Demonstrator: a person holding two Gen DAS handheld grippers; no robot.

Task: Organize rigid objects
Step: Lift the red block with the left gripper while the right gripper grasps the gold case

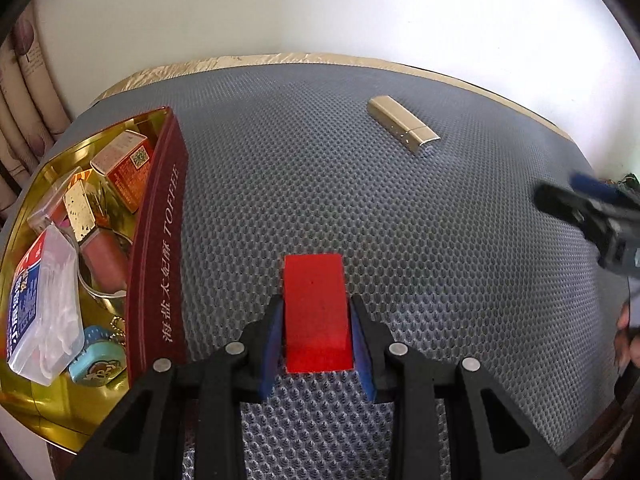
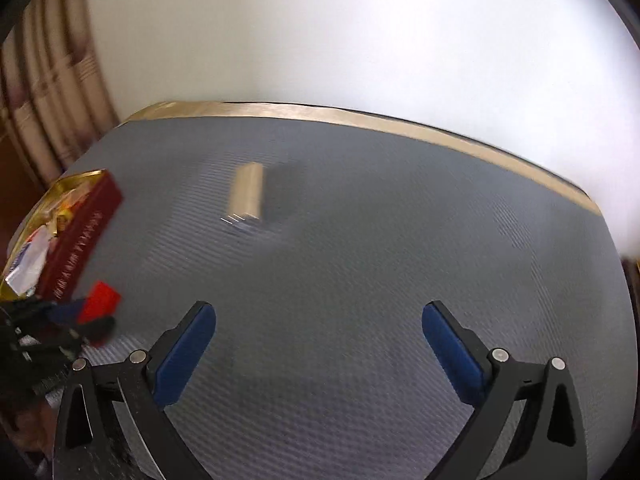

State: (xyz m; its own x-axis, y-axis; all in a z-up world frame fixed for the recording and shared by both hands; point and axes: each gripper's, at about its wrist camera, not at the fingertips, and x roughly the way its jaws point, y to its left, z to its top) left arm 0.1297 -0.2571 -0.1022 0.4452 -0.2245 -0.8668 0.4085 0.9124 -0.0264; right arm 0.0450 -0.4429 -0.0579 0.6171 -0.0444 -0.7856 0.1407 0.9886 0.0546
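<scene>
Red and flat-faced, the block point(image 1: 316, 312) sits between the blue pads of the left gripper point(image 1: 316, 320), whose fingers press against its two long sides, so this claw is pinching the block; whether it has lifted clear of the grey mesh mat point(image 1: 400, 200) or only rests on it cannot be told from the wrist view. Just to the left of that claw stands the toffee tin point(image 1: 160, 240), its maroon wall near the left finger and its gold interior already filled with small boxes, a clear plastic case and a little teal tin. Ahead of the claw and off to its right, well apart, lies the gold bar-shaped object point(image 1: 402, 128) alone on the mat. The right gripper point(image 2: 320, 336) hangs above the mat with its fingers spread wide and nothing between them; the gold object lies ahead of it and to its left, blurred in that view. The step in hand appears to be the pickup of the red block for the tin. The next move likely calls for raising the block above the tin's wall, carrying it leftward, and finding a gap among the crowded contents before letting go.
</scene>
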